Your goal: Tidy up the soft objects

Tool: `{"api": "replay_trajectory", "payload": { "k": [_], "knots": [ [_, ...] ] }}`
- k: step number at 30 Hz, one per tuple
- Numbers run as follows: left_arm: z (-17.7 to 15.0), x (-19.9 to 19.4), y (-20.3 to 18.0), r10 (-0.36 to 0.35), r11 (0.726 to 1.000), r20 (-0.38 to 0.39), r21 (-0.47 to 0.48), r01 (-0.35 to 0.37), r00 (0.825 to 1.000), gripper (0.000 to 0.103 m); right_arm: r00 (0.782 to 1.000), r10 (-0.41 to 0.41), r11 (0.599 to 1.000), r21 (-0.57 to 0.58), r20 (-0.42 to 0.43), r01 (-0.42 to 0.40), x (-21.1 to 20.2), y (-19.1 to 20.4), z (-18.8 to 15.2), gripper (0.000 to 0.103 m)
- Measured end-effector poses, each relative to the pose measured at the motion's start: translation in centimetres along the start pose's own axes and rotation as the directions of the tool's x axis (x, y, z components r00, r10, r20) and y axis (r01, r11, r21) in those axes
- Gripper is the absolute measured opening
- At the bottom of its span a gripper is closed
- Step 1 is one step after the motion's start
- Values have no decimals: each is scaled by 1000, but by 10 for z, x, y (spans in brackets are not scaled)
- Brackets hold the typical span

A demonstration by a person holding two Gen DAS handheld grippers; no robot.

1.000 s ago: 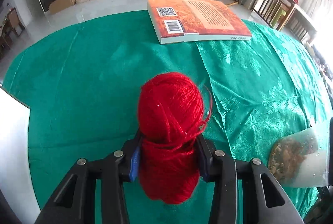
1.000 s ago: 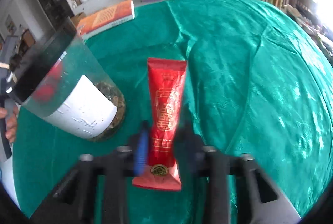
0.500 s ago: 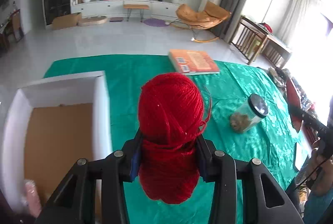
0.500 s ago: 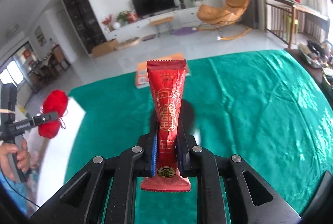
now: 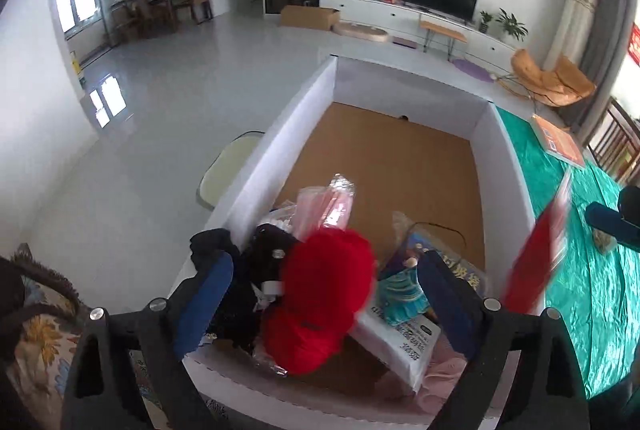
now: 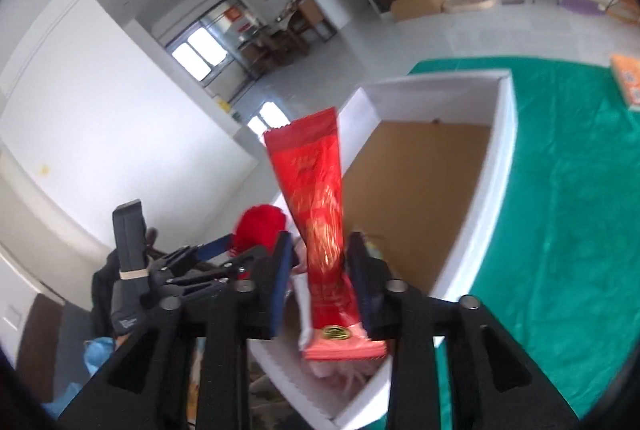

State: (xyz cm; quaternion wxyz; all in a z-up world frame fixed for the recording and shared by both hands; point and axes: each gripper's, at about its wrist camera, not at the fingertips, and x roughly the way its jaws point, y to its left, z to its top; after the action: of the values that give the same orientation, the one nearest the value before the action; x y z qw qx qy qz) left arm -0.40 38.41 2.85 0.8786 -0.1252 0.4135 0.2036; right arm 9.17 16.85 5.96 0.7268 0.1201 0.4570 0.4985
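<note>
My left gripper (image 5: pixel 324 286) is open over the near end of a white box (image 5: pixel 500 146) with a brown floor. The red yarn ball (image 5: pixel 324 306) lies between the spread fingers, on a pile of soft things: a black cloth (image 5: pixel 240 270), a pink packet (image 5: pixel 328 206), a white-blue pack (image 5: pixel 404 330). My right gripper (image 6: pixel 320 262) is open over the same box (image 6: pixel 500 134); the red foil packet (image 6: pixel 320 206) stands loose between its fingers with gaps at both sides. The yarn (image 6: pixel 260 226) and left gripper (image 6: pixel 208 258) show at its left.
The box stands on a green tablecloth (image 5: pixel 592 294), (image 6: pixel 568 190). An orange book (image 5: pixel 560 144) lies at the far edge. A pale chair seat (image 5: pixel 228 170) is left of the box, above the grey floor. The far half of the box shows bare brown floor.
Both grippers swung left over the white box. The left jaws opened and let go of the yarn onto the pile. The right jaws opened around the red packet.
</note>
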Motion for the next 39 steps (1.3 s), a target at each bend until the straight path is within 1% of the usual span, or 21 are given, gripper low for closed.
{"api": "replay_trajectory", "payload": {
  "k": [3, 6, 8, 11, 14, 16, 17, 19, 21, 24, 25, 31, 34, 39],
  "knots": [
    [-4, 0, -4, 22, 1000, 22, 14, -22, 1000, 93, 999, -33, 999, 30, 9, 33, -3, -16, -4, 69],
    [-4, -3, -26, 46, 997, 51, 66, -49, 998, 93, 993, -112, 993, 39, 29, 110, -16, -23, -6, 69],
    [-1, -11, -45, 59, 994, 78, 88, -66, 995, 93, 983, -181, 983, 11, 37, 181, -27, -19, -8, 70],
    [1, -33, -65, 78, 993, 132, 76, -89, 988, 94, 956, -288, 954, -69, 51, 291, -40, -9, -12, 70],
    [1, -51, -71, 98, 995, 182, 13, -103, 978, 95, 921, -383, 910, -148, 63, 388, -46, 9, -22, 71],
    [-2, -58, -67, 77, 997, 168, -5, -78, 983, 95, 895, -441, 874, -194, 66, 445, -45, 21, -32, 72],
    [-4, -61, -67, 75, 997, 156, -4, -75, 985, 95, 887, -457, 862, -213, 63, 459, -46, 28, -37, 72],
    [-8, -66, -65, 113, 994, 141, -15, -112, 984, 95, 876, -479, 845, -245, 47, 475, -41, 35, -42, 72],
    [-12, -68, -63, 154, 988, 109, -24, -152, 982, 95, 871, -490, 837, -264, 26, 479, -35, 39, -50, 72],
    [-17, -71, -60, 173, 985, 111, -9, -173, 979, 95, 871, -492, 829, -302, 3, 470, -28, 50, -66, 72],
    [-19, -73, -60, 184, 983, 113, -7, -184, 976, 95, 867, -498, 822, -319, 0, 472, -25, 54, -69, 72],
    [-24, -72, -51, 185, 983, 88, -34, -183, 979, 95, 851, -525, 780, -393, 13, 487, -17, 69, -79, 72],
    [-25, -69, -50, 196, 980, 81, -44, -193, 977, 95, 849, -528, 774, -405, 11, 487, -13, 69, -79, 72],
    [-30, -64, -54, 190, 981, 67, -37, -188, 979, 95, 843, -538, 765, -416, 8, 492, -10, 69, -83, 72]
  ]
}}
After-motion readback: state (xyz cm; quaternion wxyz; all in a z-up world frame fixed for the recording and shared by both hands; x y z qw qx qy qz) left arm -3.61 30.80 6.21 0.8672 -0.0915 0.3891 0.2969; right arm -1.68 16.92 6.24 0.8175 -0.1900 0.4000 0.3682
